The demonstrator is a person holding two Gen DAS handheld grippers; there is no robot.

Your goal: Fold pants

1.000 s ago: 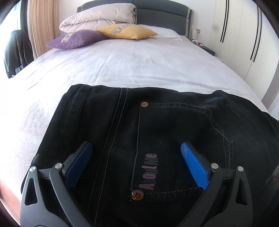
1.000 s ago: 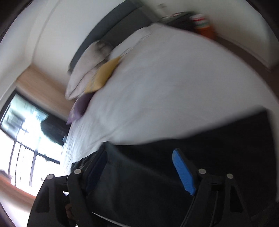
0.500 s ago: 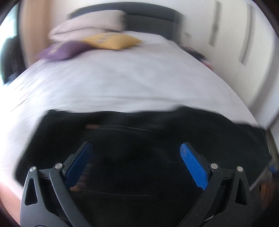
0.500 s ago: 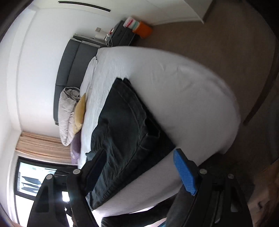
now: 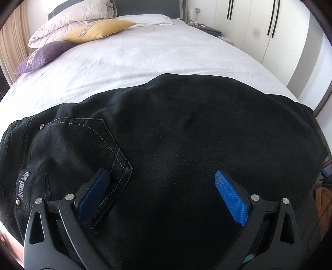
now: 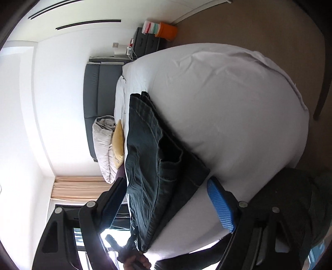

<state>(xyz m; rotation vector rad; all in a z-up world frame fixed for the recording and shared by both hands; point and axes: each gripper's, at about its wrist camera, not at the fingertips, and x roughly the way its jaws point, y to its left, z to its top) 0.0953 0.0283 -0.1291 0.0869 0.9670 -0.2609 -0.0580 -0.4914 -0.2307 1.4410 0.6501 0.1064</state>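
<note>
Black pants (image 5: 186,145) are laid folded on the bed (image 5: 145,54); the left hand-held gripper (image 5: 159,182) is spread above them; the right hand-held gripper (image 6: 166,187), spread and empty, is aimed at their hems toward 12 o'clock.

I see the bed (image 5: 145,54) under a white sheet, filling most of the left wrist frame. The black pants (image 5: 186,145) lie flat across its near edge, lower half of frame. A purple cushion (image 5: 43,55), a yellow cushion (image 5: 99,30), a rolled duvet (image 5: 68,18) and a white pillow (image 5: 145,19) sit upper left, by the headboard.
</note>
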